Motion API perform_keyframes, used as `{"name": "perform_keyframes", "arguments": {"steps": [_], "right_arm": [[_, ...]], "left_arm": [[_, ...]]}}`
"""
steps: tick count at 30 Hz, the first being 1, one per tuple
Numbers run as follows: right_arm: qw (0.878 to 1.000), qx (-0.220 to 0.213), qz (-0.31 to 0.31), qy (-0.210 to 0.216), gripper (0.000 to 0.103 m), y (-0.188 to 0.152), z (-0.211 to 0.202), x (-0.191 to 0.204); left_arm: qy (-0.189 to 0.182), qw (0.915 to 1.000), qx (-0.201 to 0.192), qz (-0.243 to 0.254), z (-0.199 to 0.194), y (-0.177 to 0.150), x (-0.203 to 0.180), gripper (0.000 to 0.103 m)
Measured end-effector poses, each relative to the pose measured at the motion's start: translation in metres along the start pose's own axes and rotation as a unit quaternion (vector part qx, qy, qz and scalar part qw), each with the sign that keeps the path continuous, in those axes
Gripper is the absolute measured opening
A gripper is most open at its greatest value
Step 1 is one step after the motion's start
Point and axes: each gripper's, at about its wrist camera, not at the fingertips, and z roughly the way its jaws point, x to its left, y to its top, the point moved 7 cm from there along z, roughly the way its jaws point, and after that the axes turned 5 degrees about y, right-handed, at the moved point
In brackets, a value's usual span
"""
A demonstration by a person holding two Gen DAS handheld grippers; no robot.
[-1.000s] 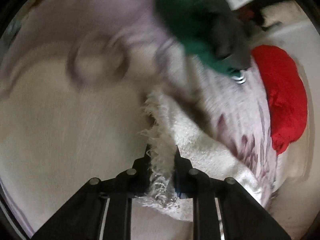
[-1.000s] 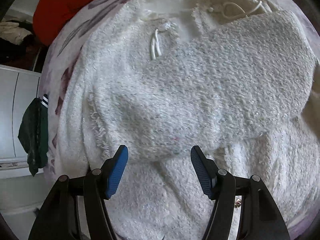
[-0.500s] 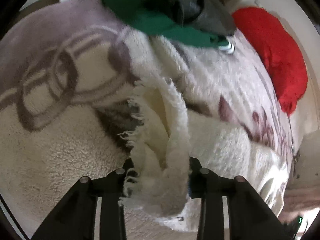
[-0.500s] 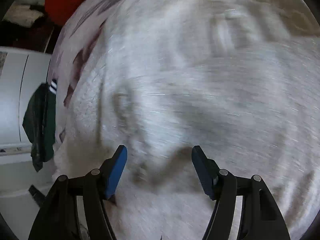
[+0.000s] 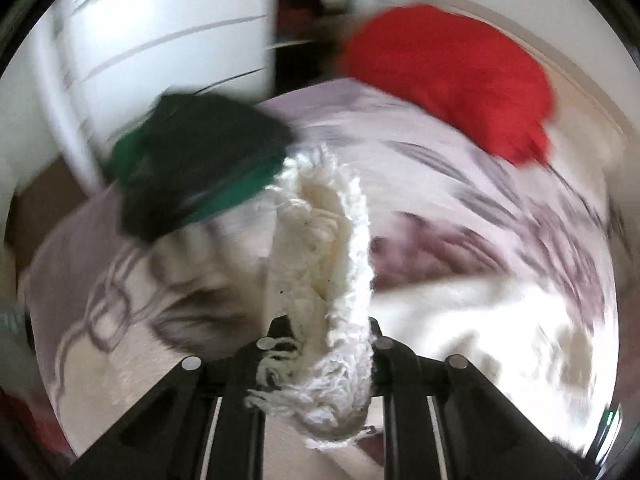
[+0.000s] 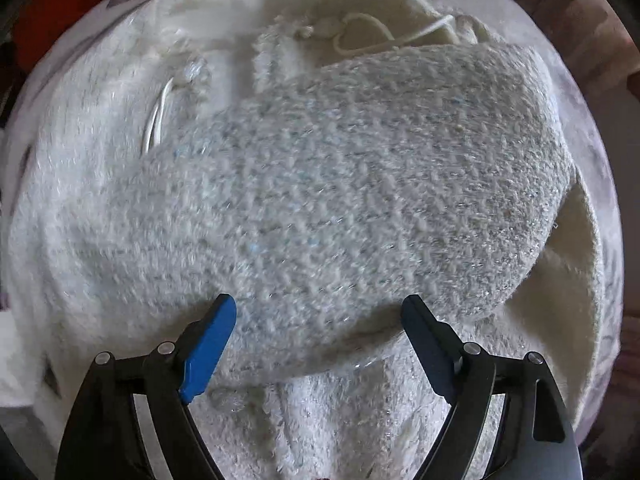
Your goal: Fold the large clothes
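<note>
The left gripper has its fingers clamped on the fringed edge of the white garment. The right gripper hovers over the garment's folded panel with fingers spread wide, holding nothing. A green garment and a red cloth sit near the blanket's far edge.

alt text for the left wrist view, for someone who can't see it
The left gripper is shut on a fringed edge of a fluffy cream garment, lifting it above a purple-patterned blanket. Behind, blurred by motion, lie a dark green garment and a red cloth pile.
</note>
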Motion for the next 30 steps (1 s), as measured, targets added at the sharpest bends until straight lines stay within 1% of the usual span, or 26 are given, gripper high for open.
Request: {"name": "perform_keyframes", "arguments": {"steps": [1, 2, 4, 5, 6, 7, 8, 9, 10, 12, 13, 15, 16, 18, 20, 21, 22, 23, 24, 25, 27, 28, 29, 30], "right_arm": [[1.0, -0.003, 0.004, 0.008, 0.086, 0.002, -0.006, -0.009], [1.0, -0.007, 0.011, 0.016, 0.086, 0.005, -0.014, -0.023], [0.999, -0.011, 0.032, 0.03, 0.086, 0.01, -0.029, -0.06], [0.998, -0.009, 0.044, 0.035, 0.086, 0.01, -0.034, -0.078], [0.997, -0.006, 0.06, 0.039, 0.086, 0.01, -0.039, -0.102], [0.997, -0.005, 0.071, 0.039, 0.086, 0.009, -0.042, -0.118], [0.995, -0.003, 0.088, 0.038, 0.086, 0.008, -0.046, -0.144], [0.994, -0.004, 0.1, 0.038, 0.086, 0.007, -0.05, -0.163], [0.993, -0.004, 0.11, 0.035, 0.086, 0.003, -0.053, -0.184], [0.991, -0.004, 0.13, 0.024, 0.086, 0.002, -0.06, -0.226], [0.99, -0.003, 0.139, 0.021, 0.086, -0.001, -0.063, -0.245], [0.987, -0.001, 0.159, 0.019, 0.086, -0.009, -0.066, -0.278], [0.986, 0.001, 0.167, 0.021, 0.086, -0.014, -0.067, -0.3], [0.984, 0.004, 0.177, 0.029, 0.086, -0.02, -0.069, -0.322], [0.981, 0.003, 0.187, 0.048, 0.086, -0.023, -0.07, -0.33], [0.979, -0.001, 0.194, 0.066, 0.086, -0.024, -0.074, -0.336], [0.977, -0.005, 0.199, 0.08, 0.086, -0.027, -0.075, -0.332], [0.973, -0.014, 0.205, 0.103, 0.086, -0.027, -0.081, -0.335], [0.971, -0.019, 0.209, 0.117, 0.086, -0.025, -0.085, -0.334], [0.967, -0.024, 0.214, 0.134, 0.086, -0.025, -0.089, -0.331], [0.957, -0.033, 0.226, 0.181, 0.086, -0.019, -0.097, -0.319], [0.953, -0.034, 0.229, 0.196, 0.086, -0.015, -0.097, -0.306], [0.947, -0.034, 0.23, 0.221, 0.086, -0.01, -0.098, -0.293], [0.943, -0.03, 0.227, 0.244, 0.086, -0.005, -0.099, -0.283]], "left_arm": [[-0.009, 0.9997, -0.002, 0.021, -0.009, -0.004, -0.02, 0.012], [-0.036, 0.9979, -0.004, 0.053, -0.022, -0.013, -0.063, 0.012], [-0.078, 0.9914, 0.01, 0.104, -0.036, -0.037, -0.135, 0.012], [-0.095, 0.9884, 0.017, 0.118, -0.041, -0.047, -0.158, 0.012], [-0.122, 0.9821, 0.034, 0.14, -0.047, -0.069, -0.201, 0.012], [-0.135, 0.9776, 0.044, 0.155, -0.049, -0.084, -0.228, 0.012], [-0.151, 0.9714, 0.059, 0.173, -0.05, -0.103, -0.259, 0.012], [-0.171, 0.9639, 0.08, 0.188, -0.05, -0.129, -0.296, 0.012], [-0.177, 0.9603, 0.089, 0.197, -0.049, -0.142, -0.315, 0.012], [-0.184, 0.9512, 0.115, 0.219, -0.043, -0.18, -0.361, 0.012], [-0.183, 0.9487, 0.124, 0.226, -0.039, -0.192, -0.375, 0.012], [-0.167, 0.9447, 0.143, 0.243, -0.026, -0.218, -0.399, 0.013], [-0.153, 0.9437, 0.152, 0.251, -0.018, -0.229, -0.406, 0.013], [-0.128, 0.9408, 0.17, 0.264, -0.005, -0.241, -0.414, 0.013], [-0.116, 0.9391, 0.178, 0.27, 0.001, -0.243, -0.411, 0.018], [-0.123, 0.9372, 0.182, 0.271, -0.001, -0.24, -0.41, 0.029], [-0.143, 0.9326, 0.188, 0.273, -0.006, -0.238, -0.41, 0.056], [-0.156, 0.9287, 0.191, 0.277, -0.009, -0.235, -0.41, 0.073], [-0.167, 0.9259, 0.192, 0.279, -0.013, -0.229, -0.408, 0.091], [-0.176, 0.9262, 0.189, 0.275, -0.018, -0.223, -0.404, 0.091], [-0.181, 0.931, 0.18, 0.261, -0.028, -0.205, -0.383, 0.091], [-0.182, 0.9319, 0.18, 0.257, -0.029, -0.197, -0.376, 0.091], [-0.181, 0.9343, 0.178, 0.25, -0.032, -0.188, -0.363, 0.091], [-0.168, 0.9405, 0.17, 0.241, -0.035, -0.175, -0.343, 0.091]]}}
